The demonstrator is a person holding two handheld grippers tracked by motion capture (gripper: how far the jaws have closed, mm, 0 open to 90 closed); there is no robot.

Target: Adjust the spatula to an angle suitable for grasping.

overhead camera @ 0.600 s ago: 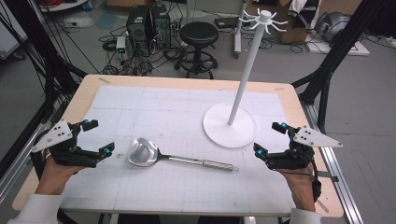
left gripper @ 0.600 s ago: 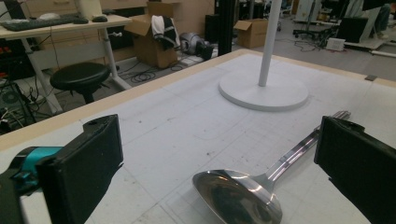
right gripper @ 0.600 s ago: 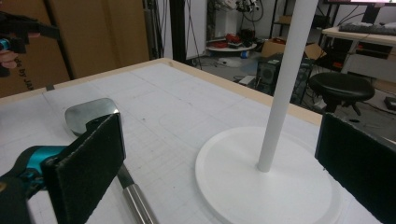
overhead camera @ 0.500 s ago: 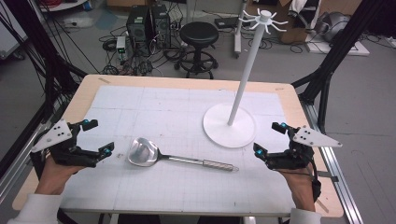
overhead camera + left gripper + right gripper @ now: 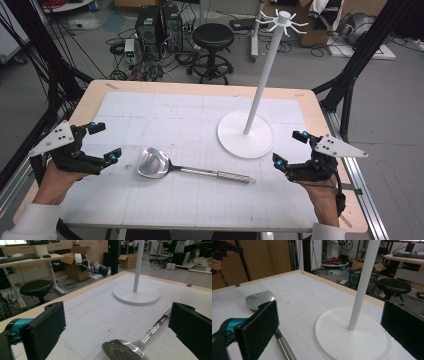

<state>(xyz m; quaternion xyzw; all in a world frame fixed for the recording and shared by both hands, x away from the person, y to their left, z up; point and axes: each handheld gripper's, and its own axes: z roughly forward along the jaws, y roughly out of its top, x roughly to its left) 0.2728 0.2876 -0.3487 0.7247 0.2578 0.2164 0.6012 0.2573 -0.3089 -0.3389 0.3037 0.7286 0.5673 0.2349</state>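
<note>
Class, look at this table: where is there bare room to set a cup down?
Free: the far left mat behind the ladle, beside the white stand, and the near strip between the left gripper and right gripper. Crowded: the ladle's line and the stand's base.

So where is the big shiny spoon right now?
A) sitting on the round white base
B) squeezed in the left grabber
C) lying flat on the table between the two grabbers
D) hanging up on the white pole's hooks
C: the metal ladle lies flat on the table mat, apart from the white stand, with the left gripper and the right gripper both open and touching nothing.
</note>
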